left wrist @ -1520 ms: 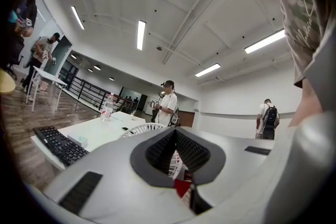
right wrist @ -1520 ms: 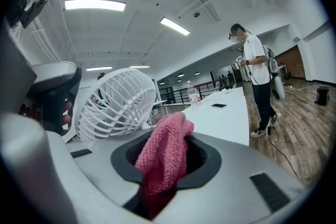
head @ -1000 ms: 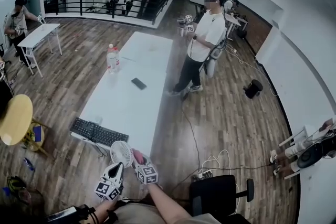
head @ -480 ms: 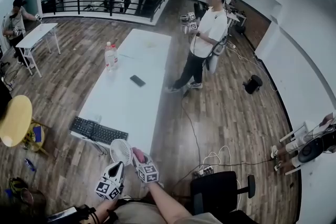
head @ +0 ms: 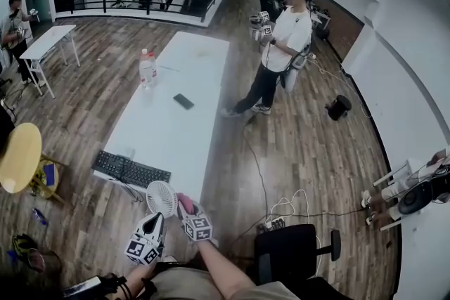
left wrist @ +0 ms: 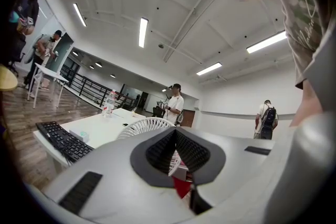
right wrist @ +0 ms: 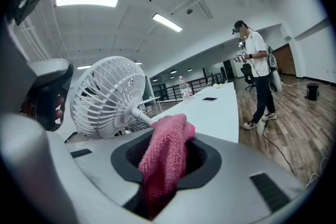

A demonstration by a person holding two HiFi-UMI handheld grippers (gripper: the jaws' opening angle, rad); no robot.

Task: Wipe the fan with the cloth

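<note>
Long white table [head: 176, 119] is seen running from 12 toward 6 o'clock in the head view. White fan [head: 162, 199] is held off the table's near end, its round grille turned toward the head camera.

Left gripper [head: 155, 223] is placed at 6 o'clock of the fan. Its jaws are closed together on a white part of the fan. Right gripper [head: 187, 211] is placed at 4 o'clock of the fan, its jaws clamped on the pink cloth [right wrist: 165, 155]. The cloth is bunched and stands up out of the jaws. Its top lies against or just beside the stem [right wrist: 137, 111] at the fan's hub; contact cannot be confirmed.

Which part of the fan is pinched by the left jaws is hard to make out, since only a little white shows between them. The cloth's lower end is hidden inside the right jaws. In the left gripper view most of the grille is cut off by the gripper's own body.

The stem is shown only in the right gripper view. The keyboard [head: 131, 171], at 10 o'clock of the fan, is shown whole only in the head view.
</note>
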